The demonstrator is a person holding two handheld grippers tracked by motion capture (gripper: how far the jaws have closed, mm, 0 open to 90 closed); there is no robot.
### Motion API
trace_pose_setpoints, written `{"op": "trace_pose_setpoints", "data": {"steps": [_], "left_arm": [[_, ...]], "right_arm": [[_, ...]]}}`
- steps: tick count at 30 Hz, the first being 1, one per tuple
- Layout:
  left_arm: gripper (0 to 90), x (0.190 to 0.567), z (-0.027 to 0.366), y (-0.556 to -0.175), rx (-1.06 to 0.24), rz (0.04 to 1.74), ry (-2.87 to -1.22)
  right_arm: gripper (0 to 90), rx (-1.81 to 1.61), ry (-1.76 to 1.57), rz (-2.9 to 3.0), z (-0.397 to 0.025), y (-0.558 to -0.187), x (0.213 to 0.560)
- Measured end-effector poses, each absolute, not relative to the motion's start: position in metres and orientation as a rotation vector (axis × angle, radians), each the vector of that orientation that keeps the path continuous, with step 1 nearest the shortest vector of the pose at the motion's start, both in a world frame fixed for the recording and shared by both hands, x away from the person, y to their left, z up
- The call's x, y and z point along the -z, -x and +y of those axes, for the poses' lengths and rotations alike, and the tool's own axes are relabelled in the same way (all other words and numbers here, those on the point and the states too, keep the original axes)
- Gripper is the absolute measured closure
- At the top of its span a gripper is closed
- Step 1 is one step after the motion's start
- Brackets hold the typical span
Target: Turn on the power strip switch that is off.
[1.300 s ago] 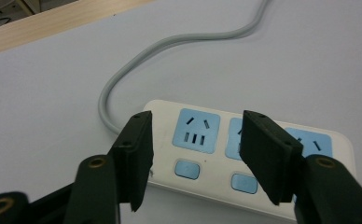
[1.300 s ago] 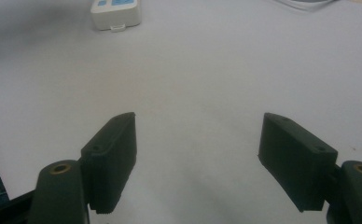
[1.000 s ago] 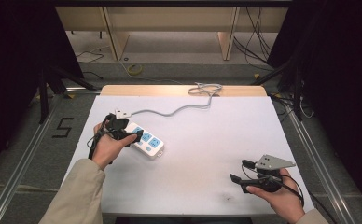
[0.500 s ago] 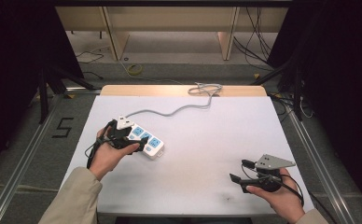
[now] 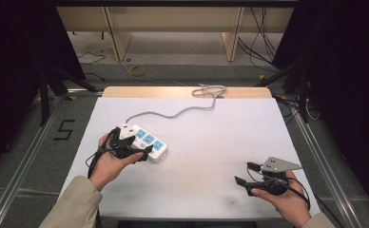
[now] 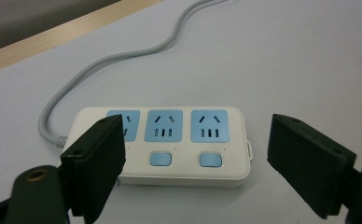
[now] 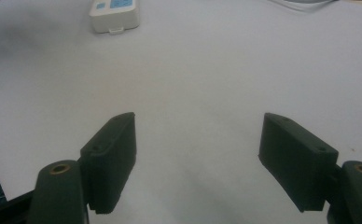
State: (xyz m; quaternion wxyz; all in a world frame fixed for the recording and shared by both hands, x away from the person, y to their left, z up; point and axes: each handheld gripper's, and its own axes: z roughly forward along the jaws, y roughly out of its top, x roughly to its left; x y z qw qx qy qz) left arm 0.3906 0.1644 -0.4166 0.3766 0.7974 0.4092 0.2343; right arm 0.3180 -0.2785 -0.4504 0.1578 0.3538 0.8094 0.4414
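Note:
A white power strip (image 5: 150, 141) with three blue sockets and two blue switches lies on the left half of the white table (image 5: 220, 142). Its grey cable (image 5: 182, 111) snakes to the far edge. My left gripper (image 5: 136, 148) sits at the strip's near side, open. In the left gripper view the power strip (image 6: 170, 144) lies just ahead of my left gripper (image 6: 198, 140), whose wide jaws flank it without touching. My right gripper (image 5: 247, 174) rests open near the front right of the table, nothing between its jaws. The right gripper view looks past my right gripper (image 7: 200, 128) to the power strip's end (image 7: 114, 16), far off.
The cable bunches in a loop (image 5: 210, 90) on the wooden strip along the table's far edge. Metal rails (image 5: 25, 156) run along both sides of the table. Dark curtains and floor cables lie beyond. Bare white surface lies between the two hands.
My left gripper has drawn back from over the strip's cable end toward the near side. The strip and the right gripper have stayed put.

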Motion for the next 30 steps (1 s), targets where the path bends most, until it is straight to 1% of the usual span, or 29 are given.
{"op": "trace_pose_setpoints", "data": {"steps": [7,20,24,30], "left_arm": [[18.6,0.419,0.166,-0.385,-0.578,1.037,-2.043],[17.9,0.423,0.169,-0.374,-0.581,1.005,-2.059],[18.1,0.425,0.172,-0.372,-0.585,1.031,-2.060],[15.9,0.428,0.177,-0.367,-0.559,1.020,-2.050]], "right_arm": [[27.9,-1.263,-1.013,2.315,-0.279,-0.318,0.450],[27.8,-1.270,-1.015,2.300,-0.281,-0.320,0.449],[27.6,-1.269,-1.019,2.297,-0.282,-0.320,0.448],[27.6,-1.272,-1.021,2.289,-0.284,-0.321,0.448]]}}
